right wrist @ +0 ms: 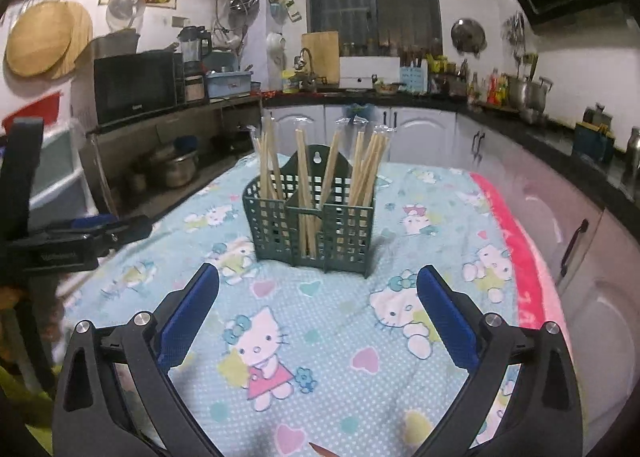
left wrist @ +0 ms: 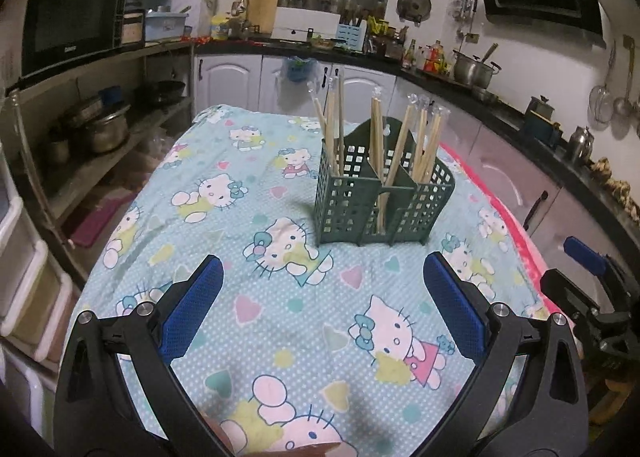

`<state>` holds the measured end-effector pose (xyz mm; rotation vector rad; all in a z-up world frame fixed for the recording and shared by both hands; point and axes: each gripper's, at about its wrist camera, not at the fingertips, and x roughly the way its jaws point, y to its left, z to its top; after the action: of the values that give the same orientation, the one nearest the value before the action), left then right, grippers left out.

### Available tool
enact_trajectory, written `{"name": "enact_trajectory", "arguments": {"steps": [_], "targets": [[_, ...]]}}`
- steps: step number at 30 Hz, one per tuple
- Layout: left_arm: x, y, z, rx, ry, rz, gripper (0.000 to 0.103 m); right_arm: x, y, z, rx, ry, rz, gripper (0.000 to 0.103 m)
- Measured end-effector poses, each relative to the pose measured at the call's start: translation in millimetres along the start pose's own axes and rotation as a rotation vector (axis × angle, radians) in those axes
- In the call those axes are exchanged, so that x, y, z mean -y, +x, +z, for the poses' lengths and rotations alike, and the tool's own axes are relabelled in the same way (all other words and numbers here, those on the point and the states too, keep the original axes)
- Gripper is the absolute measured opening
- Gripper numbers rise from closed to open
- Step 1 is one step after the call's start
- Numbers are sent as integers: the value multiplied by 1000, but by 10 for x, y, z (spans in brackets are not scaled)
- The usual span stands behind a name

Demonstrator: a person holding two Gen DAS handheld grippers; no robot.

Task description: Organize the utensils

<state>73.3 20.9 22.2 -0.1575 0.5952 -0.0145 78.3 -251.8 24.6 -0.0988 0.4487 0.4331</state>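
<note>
Blue-padded fingers (left wrist: 196,305) fill the bottom of each wrist view. Both grippers are spread wide and hold nothing: the left gripper (left wrist: 322,277) and the right gripper (right wrist: 318,285) each hang over the cloth (left wrist: 248,241) with only printed fabric between their pads. The right gripper also shows at 4 o'clock in the left view, well apart from the work.

From the left gripper the caddy (left wrist: 380,197) stands at 12 to 1 o'clock; from the right it is near dead ahead at 12. It is a dark green plastic lattice holder with divided compartments, upright on the cloth. Chopsticks (right wrist: 316,181) stand in it, fanned out and leaning at different angles, their tops in clear wrappers. No loose utensil is visible on the cloth, so the sorting looks largely done, or the remaining work is regrouping sticks between compartments; I cannot tell which.

Handling, as I judge it: the sticks are light, stiff and thin, and the wrapper ends are probably slick, so a pinch would be surer on the bare shaft just above the caddy rim, across the stick, not along it. The caddy is light and sits on soft, wrinkled fabric, so it may tip or slide if a stick drags sideways. Its tall back panel at 12 o'clock looks like the firmest place to steady it.
</note>
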Motion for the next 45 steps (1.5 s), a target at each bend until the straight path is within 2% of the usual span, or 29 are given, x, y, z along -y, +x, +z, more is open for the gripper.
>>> {"name": "enact_trajectory", "arguments": {"steps": [7,10,14,24,45], "targets": [[65,-36,-159,60,9,16,92,-87,-82,-251,73,-47,-27,97],[101,-79,-243,114,22,31,92,-98,-147,-253,132,-48,-46,96],[111,-92,-300,143,20,19,92,-58,-207,-258,203,-20,-53,96],[127,-73,-338,159,24,12,92,-34,-117,-312,177,-11,-54,96],[135,-93,-333,167,18,13,92,-73,-127,-307,193,-10,-57,97]]}}
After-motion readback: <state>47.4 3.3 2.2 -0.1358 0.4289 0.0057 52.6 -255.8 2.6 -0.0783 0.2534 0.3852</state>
